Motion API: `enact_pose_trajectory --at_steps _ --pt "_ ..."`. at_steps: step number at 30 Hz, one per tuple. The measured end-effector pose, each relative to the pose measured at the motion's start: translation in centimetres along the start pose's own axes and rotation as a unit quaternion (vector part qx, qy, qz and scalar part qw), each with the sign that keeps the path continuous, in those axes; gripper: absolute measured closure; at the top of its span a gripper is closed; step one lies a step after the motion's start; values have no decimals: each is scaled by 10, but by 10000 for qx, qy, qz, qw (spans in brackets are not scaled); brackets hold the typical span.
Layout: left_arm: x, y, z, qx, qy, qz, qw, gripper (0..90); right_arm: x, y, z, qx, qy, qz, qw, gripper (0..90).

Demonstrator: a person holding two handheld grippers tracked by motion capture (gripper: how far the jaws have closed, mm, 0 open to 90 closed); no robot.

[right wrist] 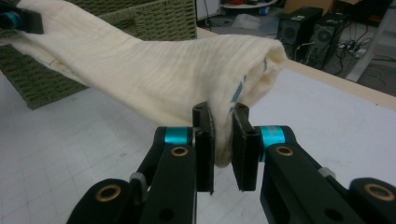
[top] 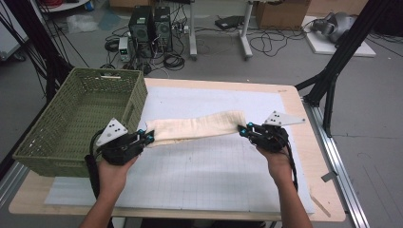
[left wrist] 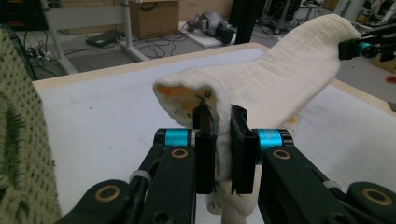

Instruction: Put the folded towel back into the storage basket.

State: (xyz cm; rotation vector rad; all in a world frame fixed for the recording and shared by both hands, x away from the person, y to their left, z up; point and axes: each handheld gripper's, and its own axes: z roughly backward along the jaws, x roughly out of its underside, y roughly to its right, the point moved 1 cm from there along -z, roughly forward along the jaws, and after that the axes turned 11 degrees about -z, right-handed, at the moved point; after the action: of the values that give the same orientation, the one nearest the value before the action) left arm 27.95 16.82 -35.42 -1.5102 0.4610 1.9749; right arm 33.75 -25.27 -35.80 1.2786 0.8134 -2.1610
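The cloth (top: 197, 127) hung stretched above the bench (top: 285, 95), its long axis running left to right, just beside the basket (top: 71, 123). The left gripper (top: 145, 138) pinched one end, fingers clenched; the right gripper (top: 243, 129) clamped the other.

Wooden table (top: 304, 124); white grid mat (top: 209, 175); green basket (top: 81, 118)

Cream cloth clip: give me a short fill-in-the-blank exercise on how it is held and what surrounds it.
1. The cream cloth is held at each end by a hand-held ____.
2. The green basket stands at the table's ____ side in the high view.
3. The left hand-held gripper is ____ on the cloth.
4. Between the two ends, the cloth hangs ____ the white mat.

Missing words: gripper; left; shut; above
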Motion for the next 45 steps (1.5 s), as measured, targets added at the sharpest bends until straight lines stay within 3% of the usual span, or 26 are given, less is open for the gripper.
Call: enact_pose_trajectory --at_steps 11,22,30,39,45 --pt "-2 -13 24 -195 165 26 9997 822 -28 -9 -34 -64 -22 101 9999 813" --pt "1 -14 47 -330 408 22 9986 823 -54 -18 -61 -102 -41 159 9998 813" --pt "2 -16 65 -574 594 10 9966 824 -71 -29 -84 -143 -23 221 9997 813" --pt "3 -21 85 -943 636 -19 9935 824 -89 -47 -118 -188 -108 381 9990 813" --pt "5 -29 95 -1114 739 169 9909 824 -104 -58 -139 -241 -115 438 9987 813"
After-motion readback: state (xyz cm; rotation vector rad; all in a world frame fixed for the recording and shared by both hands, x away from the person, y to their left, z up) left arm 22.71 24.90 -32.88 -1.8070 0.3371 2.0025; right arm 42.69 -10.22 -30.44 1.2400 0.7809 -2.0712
